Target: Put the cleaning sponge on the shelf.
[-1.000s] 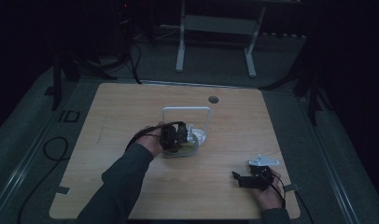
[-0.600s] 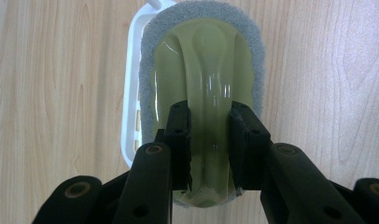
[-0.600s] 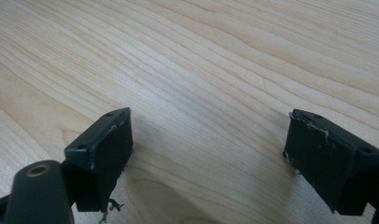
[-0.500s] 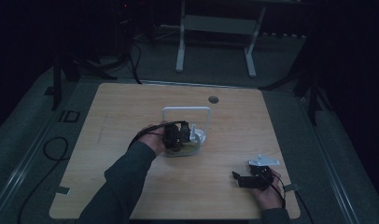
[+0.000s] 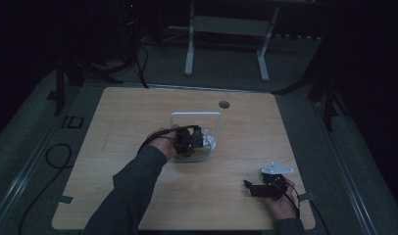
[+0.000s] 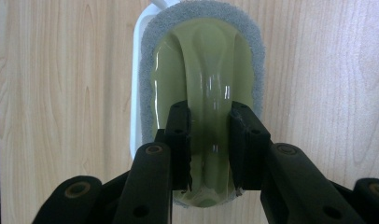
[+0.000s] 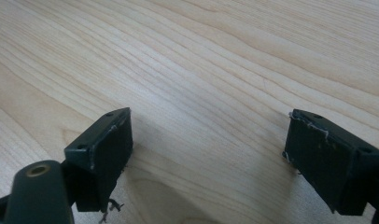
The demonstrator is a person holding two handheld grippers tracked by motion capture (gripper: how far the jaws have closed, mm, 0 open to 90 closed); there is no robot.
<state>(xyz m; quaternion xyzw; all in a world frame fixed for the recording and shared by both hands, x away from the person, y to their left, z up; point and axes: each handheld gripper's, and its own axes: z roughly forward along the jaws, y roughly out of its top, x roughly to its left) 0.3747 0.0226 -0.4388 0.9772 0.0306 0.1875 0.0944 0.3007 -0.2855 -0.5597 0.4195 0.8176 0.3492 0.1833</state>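
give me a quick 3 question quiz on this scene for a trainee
1. True or false: the left hand-held gripper has its jaws on the raised handle of the green scrubbing brush.
2. What lies between the jaws of the right hand-held gripper?
A) a sponge
B) bare table
C) a cable
3. What does the brush sit in?

Key:
1. True
2. B
3. A white tray, set before a white frame near the table's middle.
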